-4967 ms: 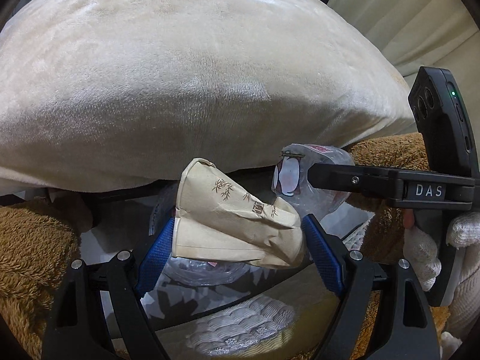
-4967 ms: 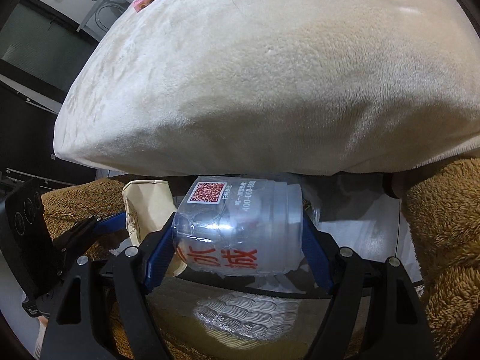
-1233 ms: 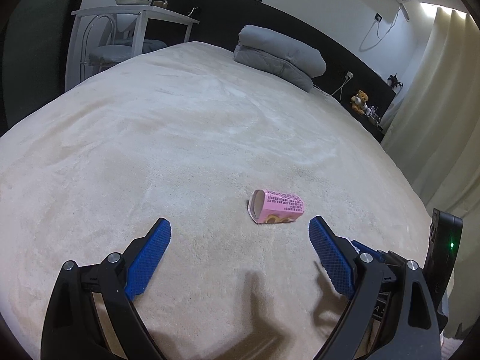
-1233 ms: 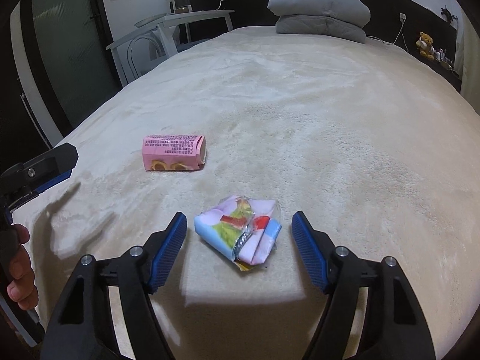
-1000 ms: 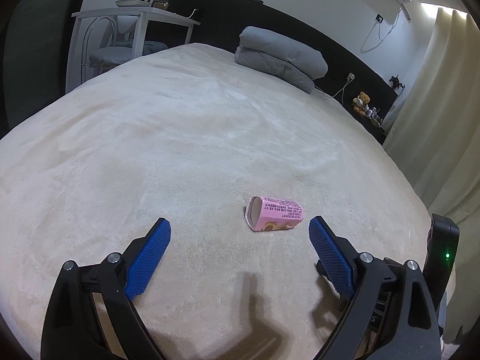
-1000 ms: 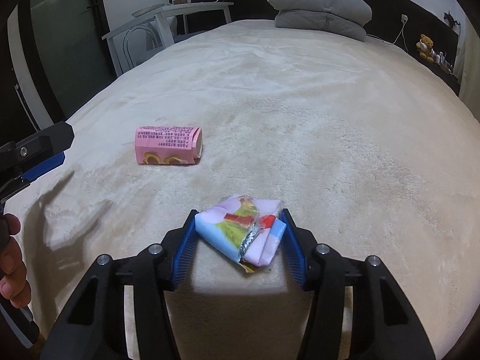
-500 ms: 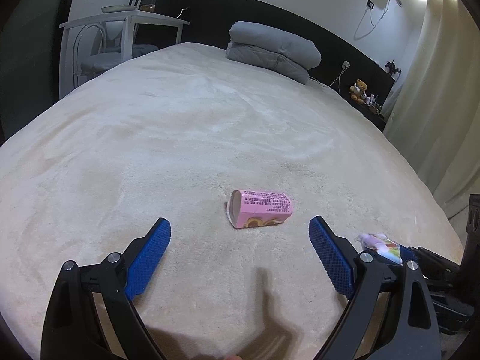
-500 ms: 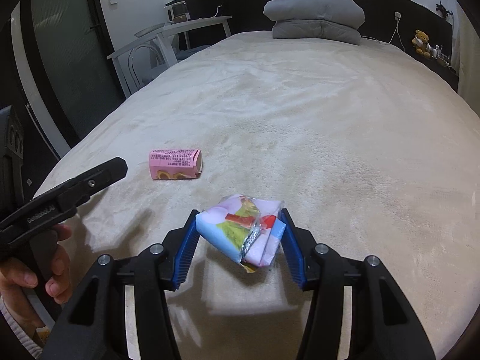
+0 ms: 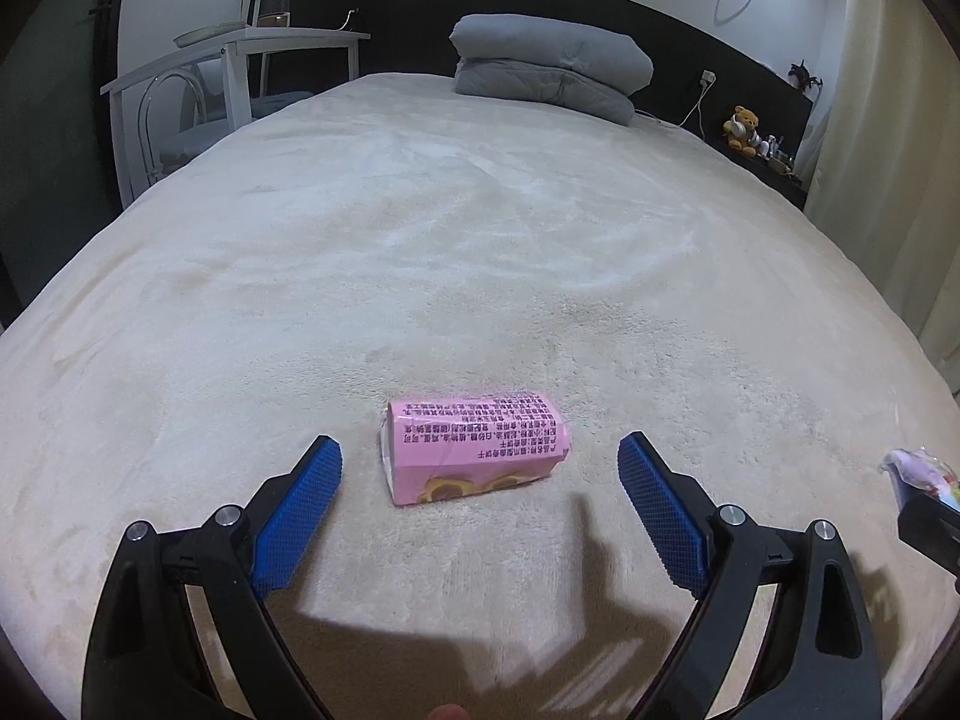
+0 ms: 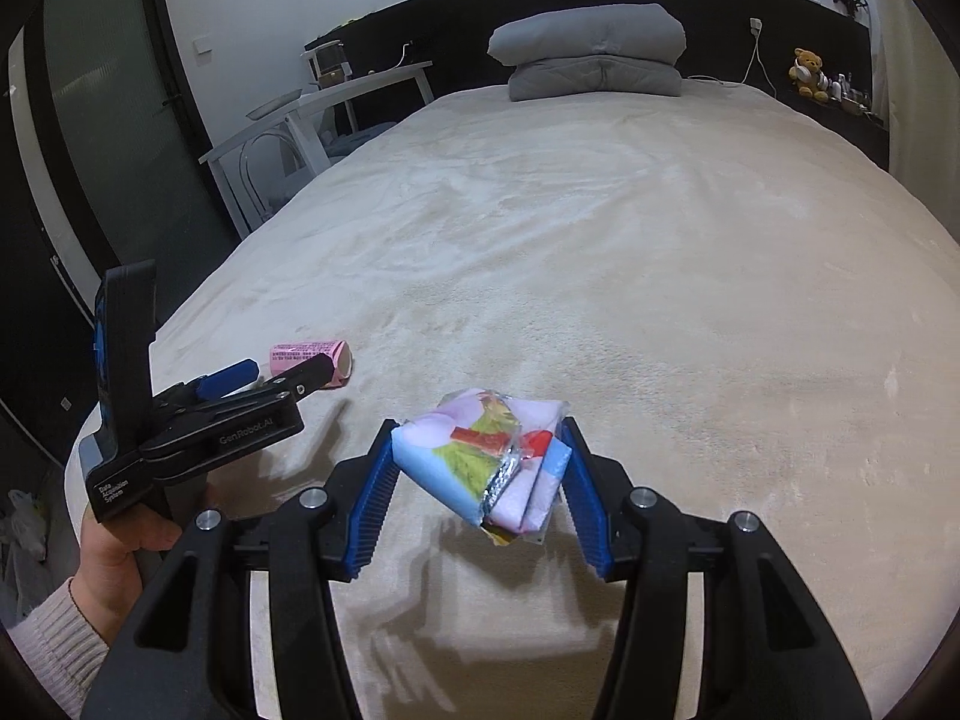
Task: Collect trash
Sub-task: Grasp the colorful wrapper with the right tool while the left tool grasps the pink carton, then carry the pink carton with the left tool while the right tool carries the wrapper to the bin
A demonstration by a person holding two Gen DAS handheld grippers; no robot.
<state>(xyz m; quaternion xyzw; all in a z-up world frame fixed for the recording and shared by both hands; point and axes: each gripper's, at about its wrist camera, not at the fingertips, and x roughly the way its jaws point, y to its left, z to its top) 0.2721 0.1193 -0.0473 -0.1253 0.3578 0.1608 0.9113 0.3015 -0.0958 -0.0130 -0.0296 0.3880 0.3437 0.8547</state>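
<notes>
The right claw (image 10: 478,483) is clenched on a crumpled colourful wrapper (image 10: 489,459), held clear above the beige bed (image 10: 660,300) so that it casts a shadow below. The left claw (image 9: 480,516) hangs released, its blue pads (image 9: 298,507) set wide to either side of a pink carton (image 9: 474,450) that lies on its side on the blanket, not yet touched. The carton looks light and hollow, so a squeeze across its long sides could crush it or make it squirt out forward over the plush fabric. If the pads come down too shallow they may snag the pile instead. The wrapper is slick and folded; a slack hold could let it slide free.
</notes>
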